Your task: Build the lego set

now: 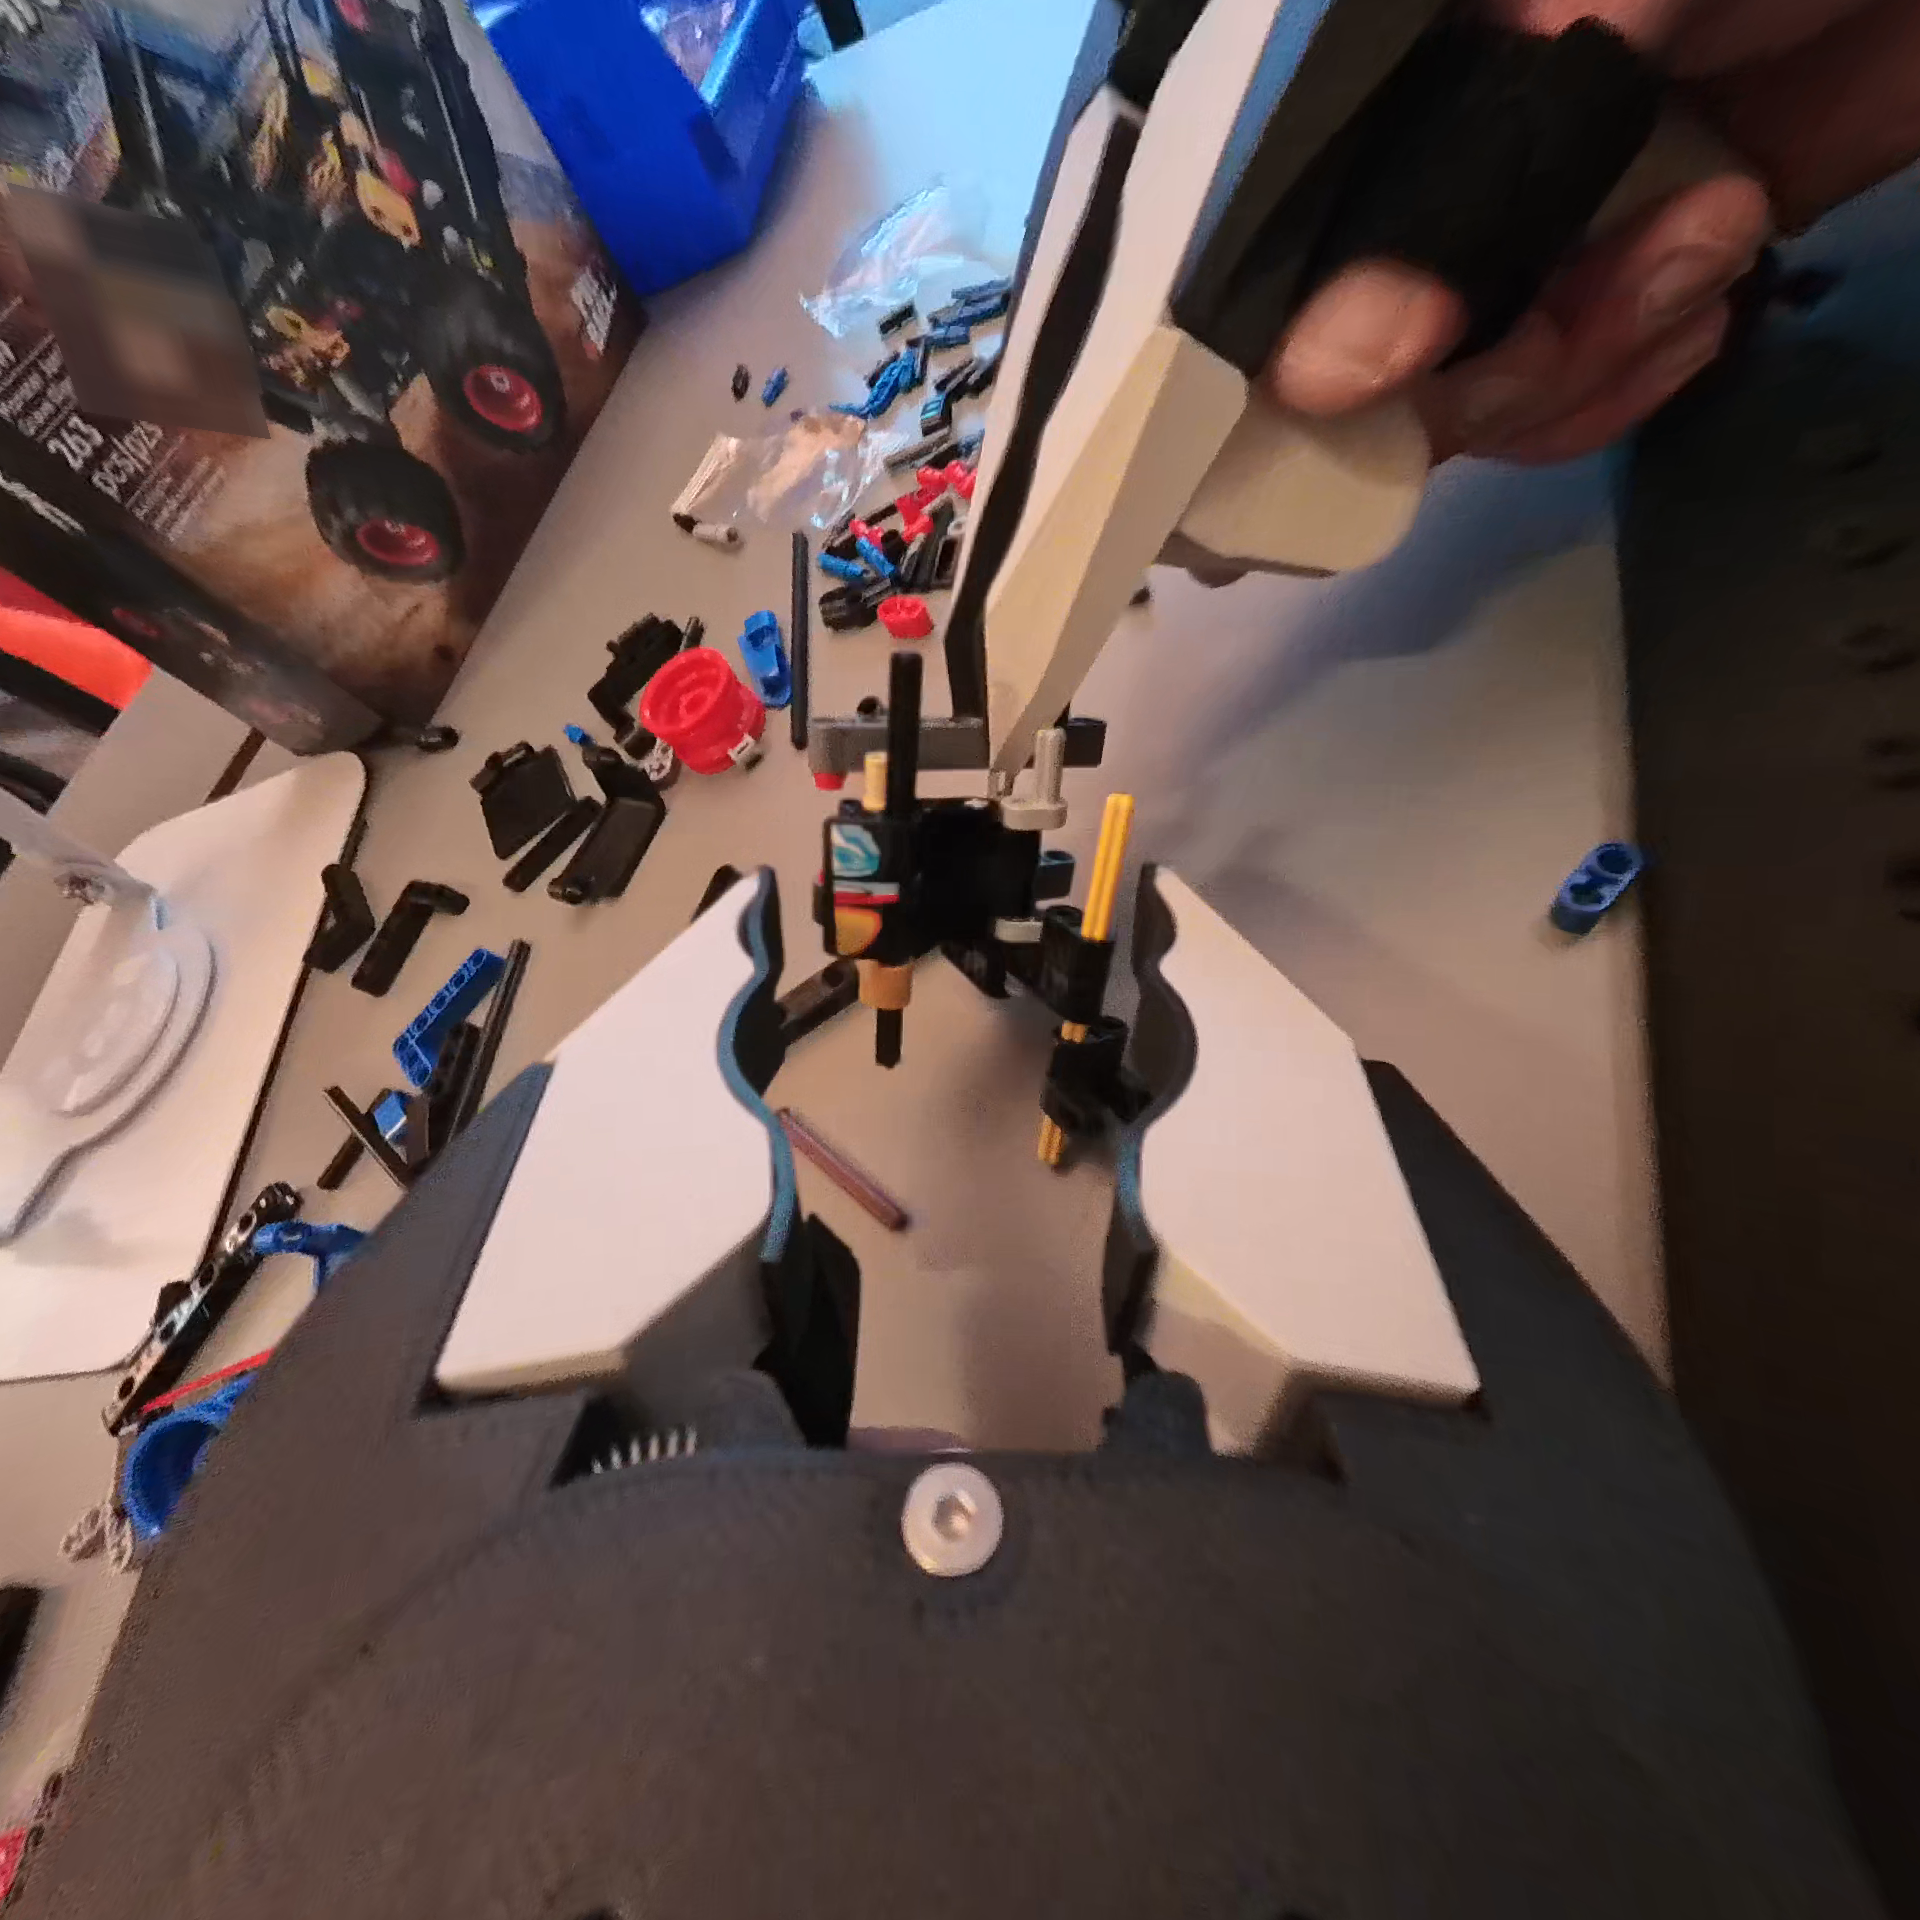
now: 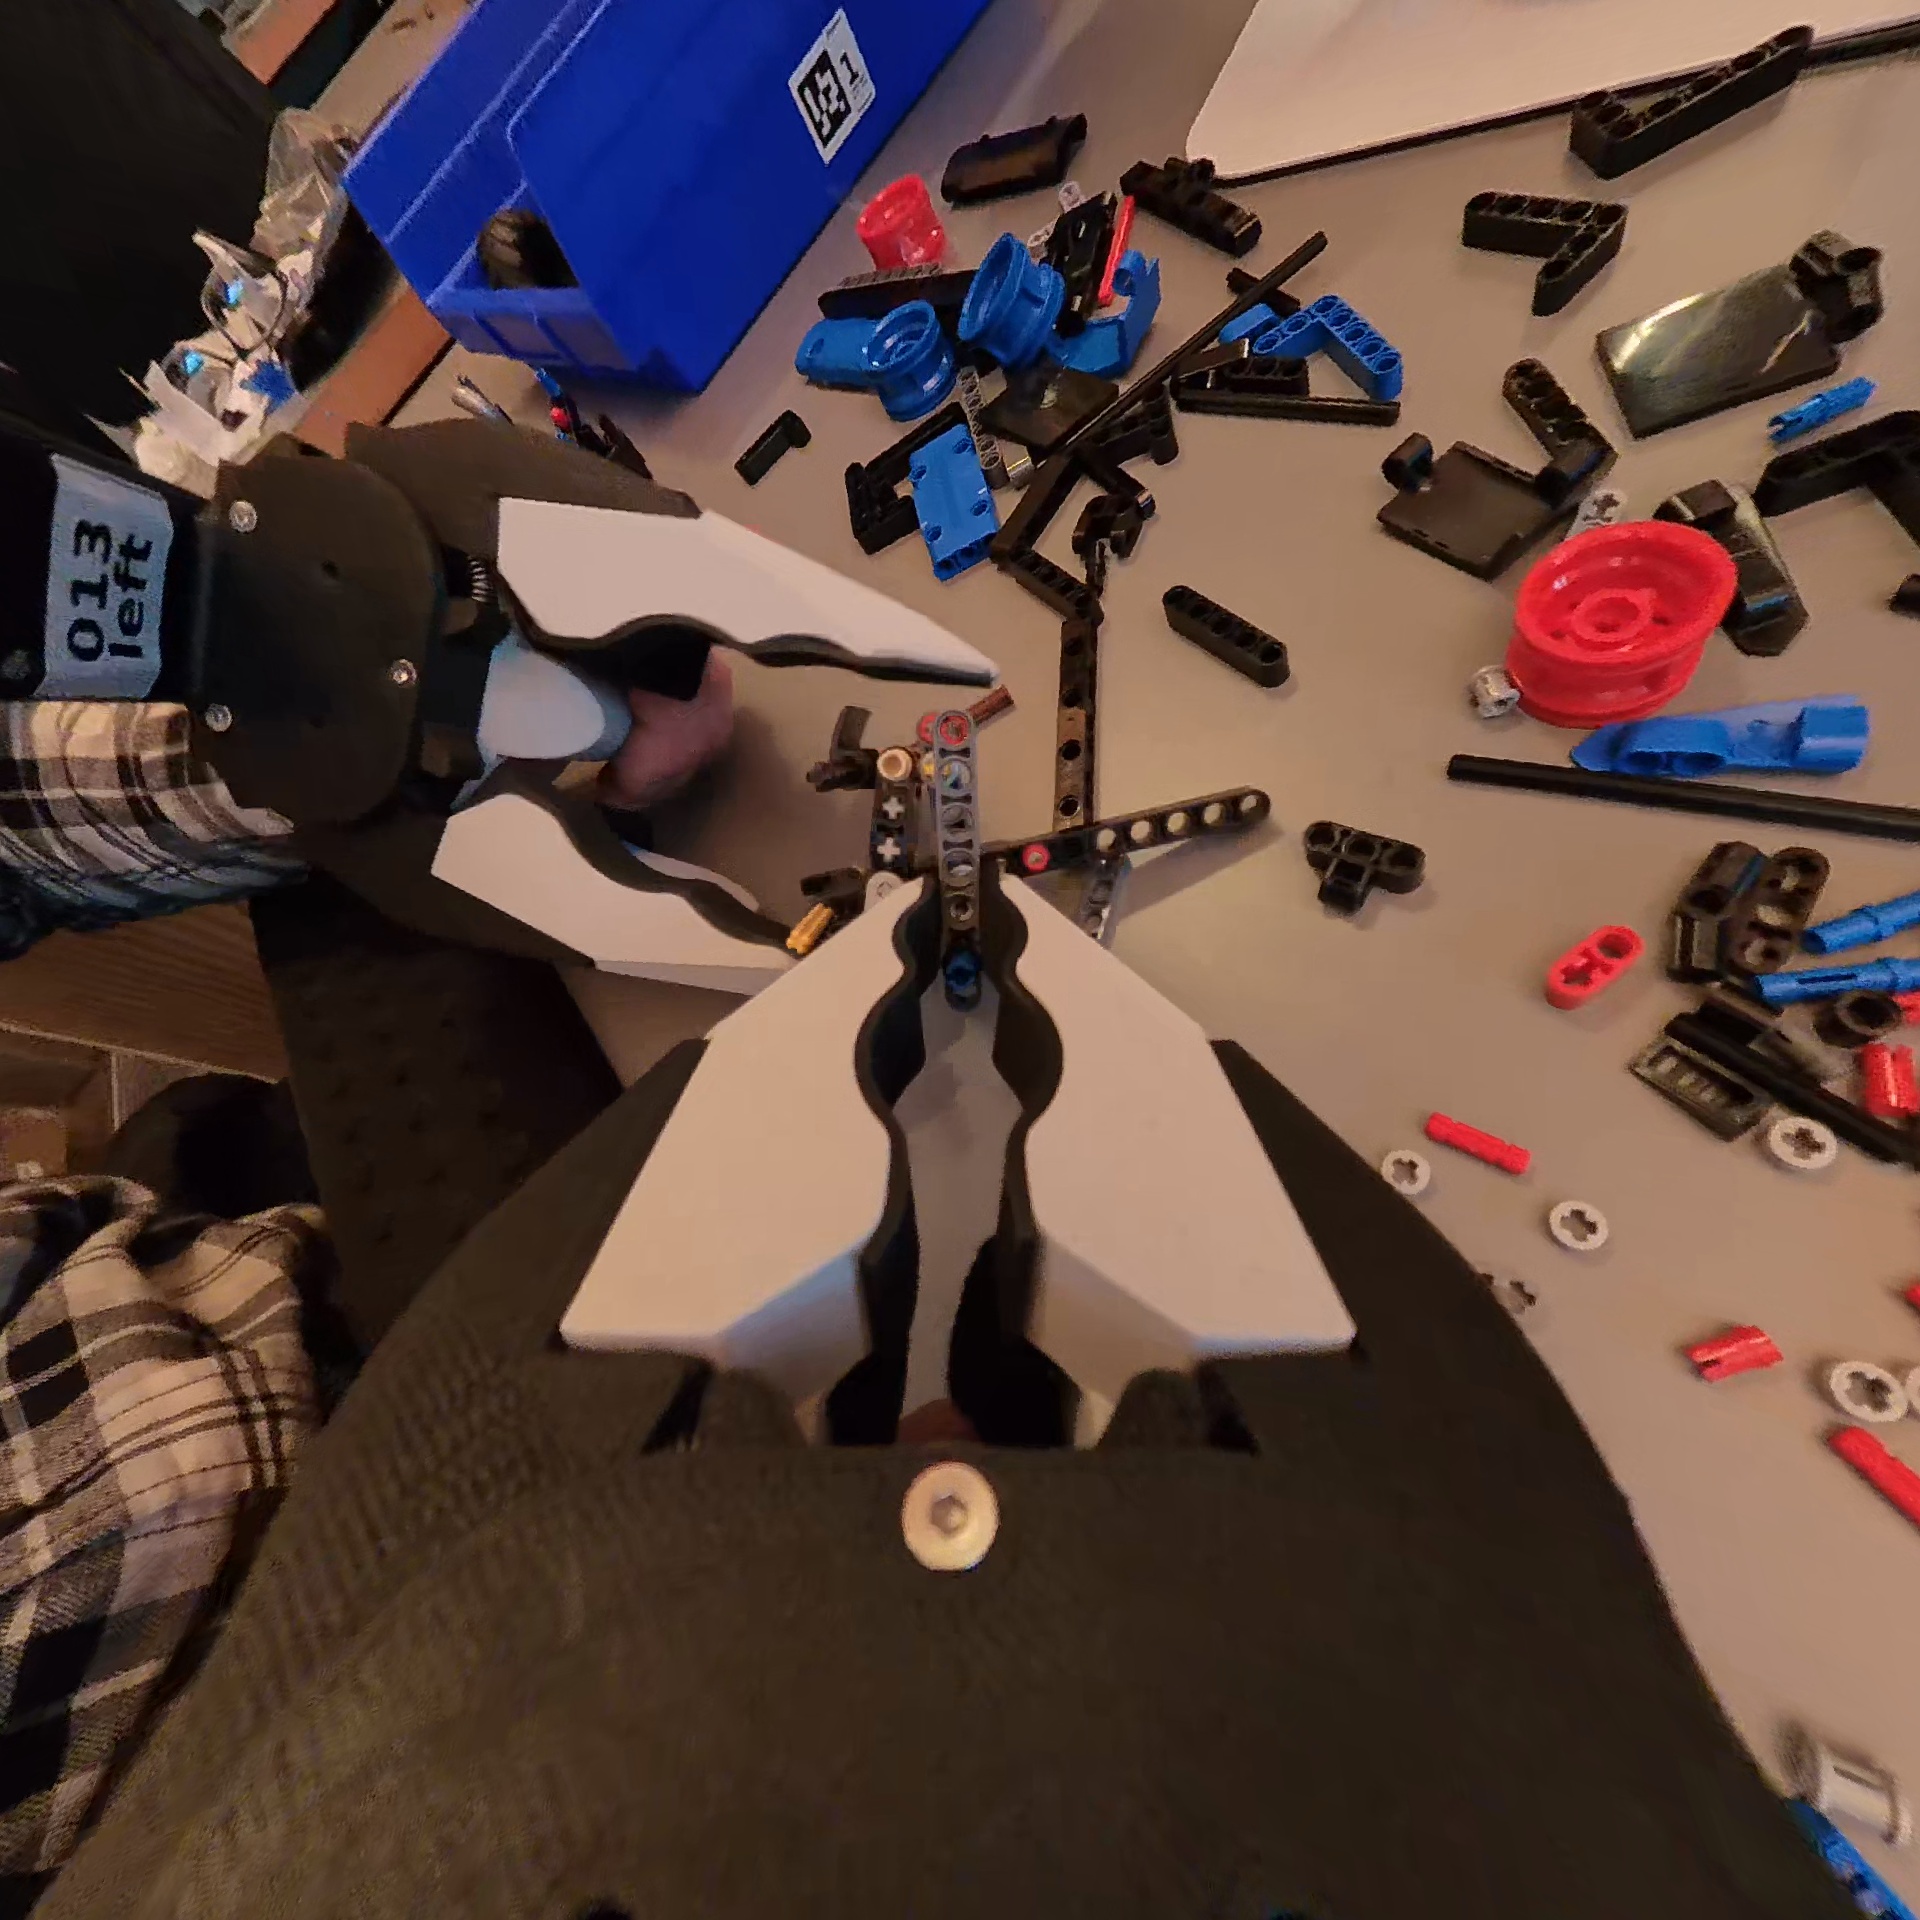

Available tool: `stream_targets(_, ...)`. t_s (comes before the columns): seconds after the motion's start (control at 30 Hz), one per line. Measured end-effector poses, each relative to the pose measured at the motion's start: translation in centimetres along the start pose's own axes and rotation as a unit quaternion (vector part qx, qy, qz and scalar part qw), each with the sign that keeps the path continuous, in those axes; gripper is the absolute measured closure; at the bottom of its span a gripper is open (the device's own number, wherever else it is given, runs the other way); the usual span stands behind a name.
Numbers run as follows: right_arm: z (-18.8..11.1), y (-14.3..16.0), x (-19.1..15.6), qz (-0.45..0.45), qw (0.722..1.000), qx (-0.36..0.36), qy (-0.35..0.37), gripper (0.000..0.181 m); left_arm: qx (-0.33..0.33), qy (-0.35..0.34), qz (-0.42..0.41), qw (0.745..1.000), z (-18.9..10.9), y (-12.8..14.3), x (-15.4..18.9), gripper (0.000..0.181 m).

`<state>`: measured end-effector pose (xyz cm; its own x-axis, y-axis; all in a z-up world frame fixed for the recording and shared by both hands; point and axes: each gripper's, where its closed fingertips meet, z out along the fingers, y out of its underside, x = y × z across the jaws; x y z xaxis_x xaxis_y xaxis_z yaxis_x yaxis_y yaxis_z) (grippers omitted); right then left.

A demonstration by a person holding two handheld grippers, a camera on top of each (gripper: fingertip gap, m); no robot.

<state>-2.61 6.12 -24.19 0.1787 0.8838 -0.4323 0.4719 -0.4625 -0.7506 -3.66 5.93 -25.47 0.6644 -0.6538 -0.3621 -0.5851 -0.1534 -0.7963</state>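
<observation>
Your left wrist view is brightly and evenly lit with a cool cast, yet motion blur smears the hand (image 1: 1538,301) at top right and the set's box (image 1: 291,343) at top left. Your right wrist view is dimmer and warmer, with sharp loose parts and glare on a glossy black panel (image 2: 1714,348). Both bend strongly at the edges.

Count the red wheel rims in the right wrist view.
2. One red wheel rim lies far right, beside a blue panel; the second rim sits near the blue bin. More may hide under other pieces.
</observation>
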Motion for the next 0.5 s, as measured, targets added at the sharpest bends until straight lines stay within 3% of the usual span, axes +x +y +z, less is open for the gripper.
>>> stream_targets(0.2, 0.6, -0.4, -0.3, -0.022, 1.000, -0.008, -0.005, 0.178, -0.044, 0.002, -0.026, 0.999, 0.4, 1.6, -0.3, 0.125)
stream_targets(0.5, 0.9, -0.4, -0.4, -0.069, 0.997, -0.045, -0.014, 0.177, -0.046, 0.007, -0.035, 0.998, 0.5, 1.8, -0.4, 0.126)
